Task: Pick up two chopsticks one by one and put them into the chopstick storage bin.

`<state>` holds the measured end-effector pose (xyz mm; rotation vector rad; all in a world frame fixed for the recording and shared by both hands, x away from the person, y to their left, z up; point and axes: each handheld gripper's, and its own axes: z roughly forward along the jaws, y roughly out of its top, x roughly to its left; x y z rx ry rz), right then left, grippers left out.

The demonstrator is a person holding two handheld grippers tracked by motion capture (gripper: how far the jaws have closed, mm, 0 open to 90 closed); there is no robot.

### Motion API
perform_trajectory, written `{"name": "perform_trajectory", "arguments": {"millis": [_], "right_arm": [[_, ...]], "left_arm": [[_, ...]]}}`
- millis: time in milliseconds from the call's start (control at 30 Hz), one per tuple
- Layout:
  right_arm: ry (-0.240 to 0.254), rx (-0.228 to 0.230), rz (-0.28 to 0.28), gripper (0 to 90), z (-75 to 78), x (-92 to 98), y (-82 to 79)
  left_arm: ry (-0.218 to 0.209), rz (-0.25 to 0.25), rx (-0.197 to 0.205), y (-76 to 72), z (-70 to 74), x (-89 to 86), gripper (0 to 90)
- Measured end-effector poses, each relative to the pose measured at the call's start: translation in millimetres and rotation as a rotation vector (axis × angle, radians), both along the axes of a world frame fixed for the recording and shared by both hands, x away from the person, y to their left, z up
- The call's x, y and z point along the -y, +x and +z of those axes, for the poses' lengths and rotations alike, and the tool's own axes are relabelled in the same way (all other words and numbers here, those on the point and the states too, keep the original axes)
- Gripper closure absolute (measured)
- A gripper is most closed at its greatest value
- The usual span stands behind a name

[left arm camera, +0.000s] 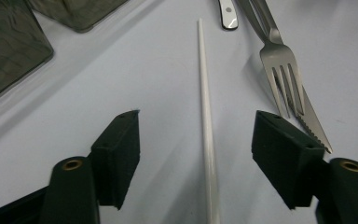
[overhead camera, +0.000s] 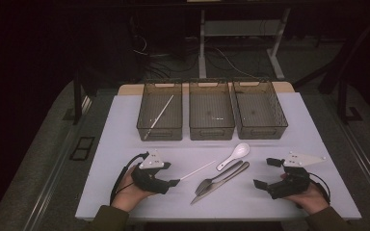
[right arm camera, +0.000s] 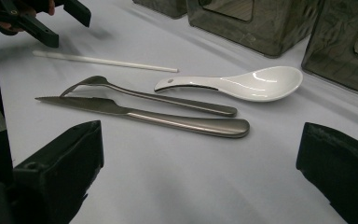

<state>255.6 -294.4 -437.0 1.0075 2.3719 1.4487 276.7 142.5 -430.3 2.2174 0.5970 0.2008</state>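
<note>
At the table's near edge the person's left hand (overhead camera: 127,192) holds the left gripper (left arm camera: 196,149) low and level, pointing right along the white chopstick (left arm camera: 205,116), which lies flat on the table (overhead camera: 115,144) between the half-open jaws, neither pad touching it (clear table shows on both sides). The right gripper (right arm camera: 200,172), cradled in the right hand (overhead camera: 313,197), aims left with jaws wide and empty. Beyond lie a knife (overhead camera: 221,183), fork (overhead camera: 217,179) and white soup spoon (overhead camera: 233,155). Farthest stand three grey bins; the left bin (overhead camera: 160,113) holds another chopstick (overhead camera: 159,117).
</note>
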Motion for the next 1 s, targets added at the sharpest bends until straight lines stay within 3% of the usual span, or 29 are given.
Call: {"name": "perform_trajectory", "arguments": {"millis": [167, 467, 800, 1000], "right_arm": [[-0.003, -0.002, 0.001, 0.8, -0.3, -0.3, 0.2], [-0.005, -0.001, 0.002, 0.8, -0.5, -0.6, 0.6], [-0.004, -0.001, 0.002, 0.8, -0.5, -0.6, 0.6], [-0.004, -0.001, 0.002, 0.8, -0.5, -0.7, 0.5]], "left_arm": [[0.011, -0.015, -0.007, 1.5, -2.4, 1.6, 46.9], [0.022, -0.04, -0.064, 4.9, -10.6, 9.1, 65.5], [0.035, -0.036, -0.094, 9.2, -16.3, 13.0, 75.1], [0.042, -0.032, -0.073, 7.2, -17.8, 14.3, 78.4]]}}
